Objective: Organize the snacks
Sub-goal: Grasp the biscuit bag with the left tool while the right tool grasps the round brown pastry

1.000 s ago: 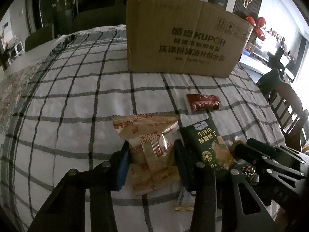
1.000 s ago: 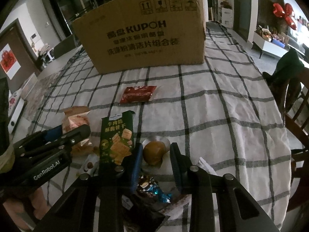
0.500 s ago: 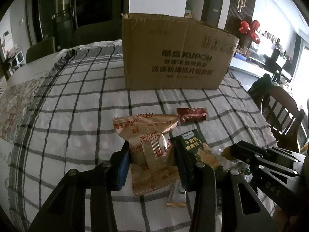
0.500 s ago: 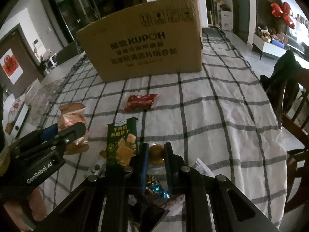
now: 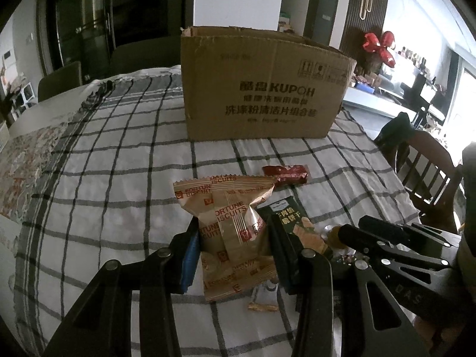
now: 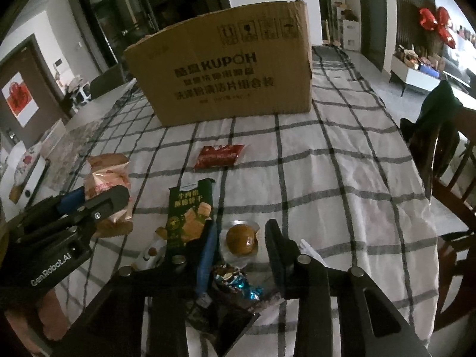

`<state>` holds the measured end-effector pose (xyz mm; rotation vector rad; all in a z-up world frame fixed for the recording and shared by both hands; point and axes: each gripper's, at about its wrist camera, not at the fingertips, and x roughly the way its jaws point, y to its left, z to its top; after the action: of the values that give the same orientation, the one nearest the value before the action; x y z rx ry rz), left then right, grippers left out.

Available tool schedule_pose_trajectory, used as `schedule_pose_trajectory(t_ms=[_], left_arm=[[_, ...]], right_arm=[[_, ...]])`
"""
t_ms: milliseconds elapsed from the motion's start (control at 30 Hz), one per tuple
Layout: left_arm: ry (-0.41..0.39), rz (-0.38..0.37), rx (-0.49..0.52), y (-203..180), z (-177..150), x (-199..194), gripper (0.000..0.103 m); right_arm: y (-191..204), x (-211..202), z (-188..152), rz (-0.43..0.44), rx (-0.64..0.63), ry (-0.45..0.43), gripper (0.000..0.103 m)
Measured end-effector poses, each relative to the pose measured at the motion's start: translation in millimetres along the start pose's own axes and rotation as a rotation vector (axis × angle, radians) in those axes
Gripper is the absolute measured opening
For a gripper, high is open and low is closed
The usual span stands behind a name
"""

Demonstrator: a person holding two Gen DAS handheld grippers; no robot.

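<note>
While my left jaws [image 5: 232, 255] are clamped on the tan crinkly foil packet of fortune biscuits [image 5: 230, 226], the grip sits on its puffed middle, so I judge the slick wrapper could slide or the biscuits inside could crack if I squeeze harder. That packet stands with its long axis running away from me, its serrated top seal pointing toward the box, its lower seal hanging nearest me. My right jaws [image 6: 239, 245] are apart, straddling the round brown cake in its clear plastic wrapper [image 6: 241, 239] without pressing it; closing off-centre could pinch only film and let the cake roll out. Just left of it on the checked-cloth surface [image 6: 342, 184] lies the dark green flat cracker pouch [image 6: 190, 211], long axis pointing away from me, close enough that my left-side finger might catch its edge. Beyond it rests the small red foil sachet [image 6: 220, 156], lying crosswise. Farthest stands the large brown cardboard box [image 5: 261, 89], open at the top; its tall front wall could snag a low carry
</note>
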<state>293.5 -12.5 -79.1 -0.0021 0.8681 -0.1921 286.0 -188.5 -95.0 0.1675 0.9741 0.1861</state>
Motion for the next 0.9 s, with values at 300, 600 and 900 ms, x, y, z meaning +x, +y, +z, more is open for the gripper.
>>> schedule_pose_trajectory(t_ms=[300, 600, 900], left_arm=[[0.012, -0.001, 0.007, -2, -1, 5, 0.043], [0.0, -0.012, 0.013, -7, 3, 1, 0.043], [-0.1, -0.017, 0.03, -8, 35, -23, 0.043]], right_arm=[[-7, 20, -4, 0.005, 0.023, 0.059, 0.034], [-5, 3, 1, 0.013, 0.019, -0.001, 0.026], [4, -34, 38, 0.039, -0.023, -0.137, 0.026]])
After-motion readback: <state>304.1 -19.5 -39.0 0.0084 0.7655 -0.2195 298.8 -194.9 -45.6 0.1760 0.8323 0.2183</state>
